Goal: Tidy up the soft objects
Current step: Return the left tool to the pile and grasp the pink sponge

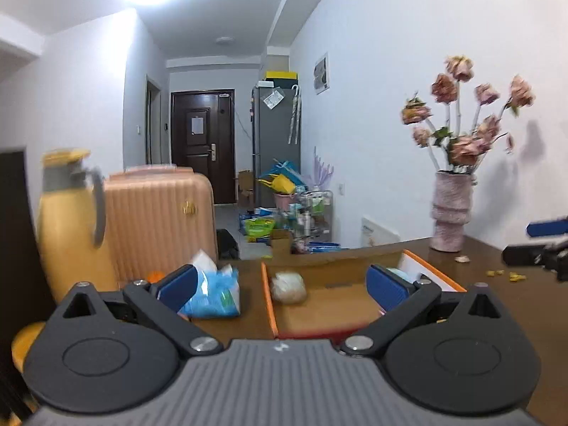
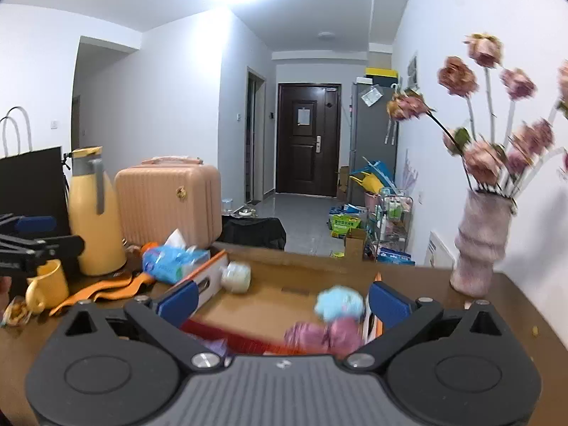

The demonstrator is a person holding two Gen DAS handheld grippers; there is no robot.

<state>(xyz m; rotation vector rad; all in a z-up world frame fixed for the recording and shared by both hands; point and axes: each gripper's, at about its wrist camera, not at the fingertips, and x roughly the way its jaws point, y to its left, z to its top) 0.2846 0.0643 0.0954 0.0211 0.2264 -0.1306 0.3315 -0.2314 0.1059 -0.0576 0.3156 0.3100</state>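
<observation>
I see my blue-padded black left claw, a cream soft ball in an orange-edged cardboard box, pale blue bundle, pink-purple bundle, ribbed peach suitcase, yellow jug, dark brown surface.

A lived-in flat: a hallway leads to a dark front door, with a fridge beside it (boxes on top), a pink suitcase, and a vase of flowers on the wooden table.

Brown wooden table – open cardboard box, pink vase, yellow jug, yellow mug, tissue pack
</observation>
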